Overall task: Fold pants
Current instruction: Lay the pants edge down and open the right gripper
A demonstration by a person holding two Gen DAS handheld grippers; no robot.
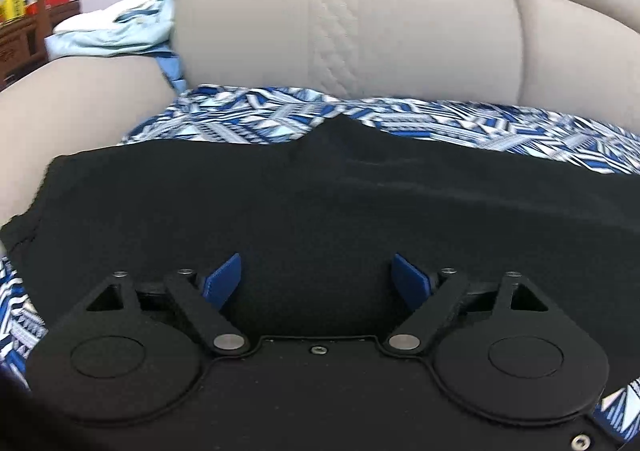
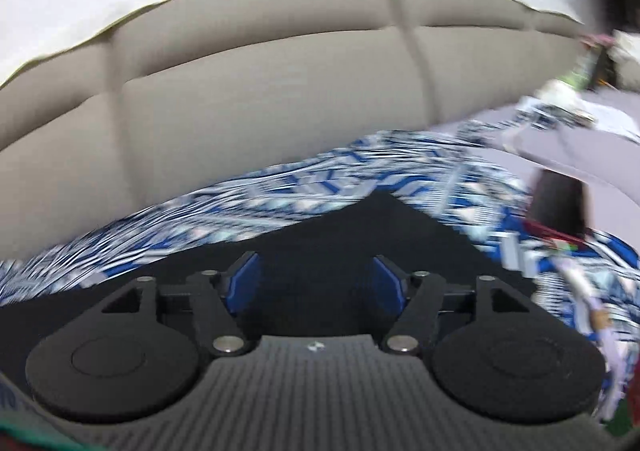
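Observation:
Black pants [image 1: 320, 203] lie spread flat on a blue-and-white patterned cloth [image 1: 248, 119] that covers a sofa seat. My left gripper [image 1: 318, 275] hovers over the near part of the pants, its blue pads [image 1: 226, 279] wide apart with only the flat fabric seen beyond them. In the right wrist view, which is blurred, the black pants [image 2: 360, 227] show a pointed edge against the patterned cloth [image 2: 280, 187]. My right gripper [image 2: 316, 279] stands open above them, and nothing is pinched between its blue pads [image 2: 244, 283].
The beige sofa backrest [image 1: 360, 31] rises right behind the pants. A light blue garment [image 1: 120, 27] lies on the sofa arm at the left, with a wooden shelf of bottles [image 1: 24, 11] beyond. Loose items [image 2: 560, 219] and papers lie on the cloth at the right.

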